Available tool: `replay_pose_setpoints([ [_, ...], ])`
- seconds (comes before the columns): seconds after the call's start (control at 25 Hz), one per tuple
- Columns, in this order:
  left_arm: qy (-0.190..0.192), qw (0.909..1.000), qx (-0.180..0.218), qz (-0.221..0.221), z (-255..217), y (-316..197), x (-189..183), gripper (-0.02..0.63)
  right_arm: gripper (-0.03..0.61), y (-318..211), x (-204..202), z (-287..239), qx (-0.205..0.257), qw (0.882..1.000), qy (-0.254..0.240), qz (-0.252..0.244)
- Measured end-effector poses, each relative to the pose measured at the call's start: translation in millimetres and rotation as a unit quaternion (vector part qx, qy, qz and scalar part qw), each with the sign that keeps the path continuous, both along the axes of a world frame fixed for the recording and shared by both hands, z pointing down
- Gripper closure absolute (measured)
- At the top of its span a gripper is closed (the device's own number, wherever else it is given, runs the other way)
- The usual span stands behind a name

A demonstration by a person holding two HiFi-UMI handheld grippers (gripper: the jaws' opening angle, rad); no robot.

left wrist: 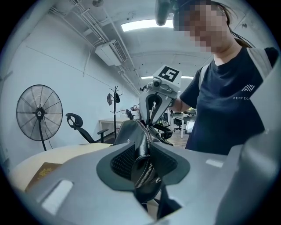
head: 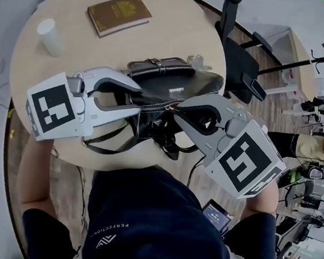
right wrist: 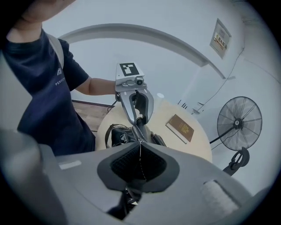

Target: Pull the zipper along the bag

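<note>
**A:** Where does the zip lie from the fingers?

**B:** The black leather bag (head: 173,78) sits on the round pale wooden desk (head: 173,28), on the person's side of the brown hardback book (head: 120,14). Its silver zipper (head: 160,104) runs straight from one gripper to the other. The left gripper (head: 141,100) has its fingers clamped on the bag's end fold. The right gripper (head: 177,113) has its fingers pressed together on a thin strip, which I take to be the zipper pull (right wrist: 140,160).

**A:** So the right one does the pulling?

**B:** I'd say so, along that line and away from the left gripper.

**A:** Anything hidden?

**B:** The slider is buried between the pads. The grippers cover the bag's side farthest from the book. I can't tell how much of the zip is open.
</note>
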State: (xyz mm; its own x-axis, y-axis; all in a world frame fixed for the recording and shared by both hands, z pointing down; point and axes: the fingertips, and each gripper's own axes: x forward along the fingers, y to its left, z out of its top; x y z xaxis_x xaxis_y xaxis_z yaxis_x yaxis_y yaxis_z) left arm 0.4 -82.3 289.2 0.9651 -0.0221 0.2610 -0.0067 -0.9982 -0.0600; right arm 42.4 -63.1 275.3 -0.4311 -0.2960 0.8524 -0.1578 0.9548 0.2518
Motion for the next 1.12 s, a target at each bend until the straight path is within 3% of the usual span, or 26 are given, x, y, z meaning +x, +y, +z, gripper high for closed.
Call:
replay_pose_setpoints([
  [0.56, -0.005, 1.0000, 0.007, 0.003, 0, 3, 0, 0.494, 0.565, -6, 20, -4, -0.065, 0.997, -0.033, 0.019],
  [0.76, -0.008, 0.9999, 0.002, -0.008, 0, 1, -7, 0.495, 0.565, -18, 48, -8, -0.045, 0.997, -0.020, 0.051],
  [1.12, -0.009, 0.9999, -0.006, -0.009, 4, -3, -6, 0.495, 0.565, -29, 75, -6, -0.060, 0.995, -0.041, 0.075],
])
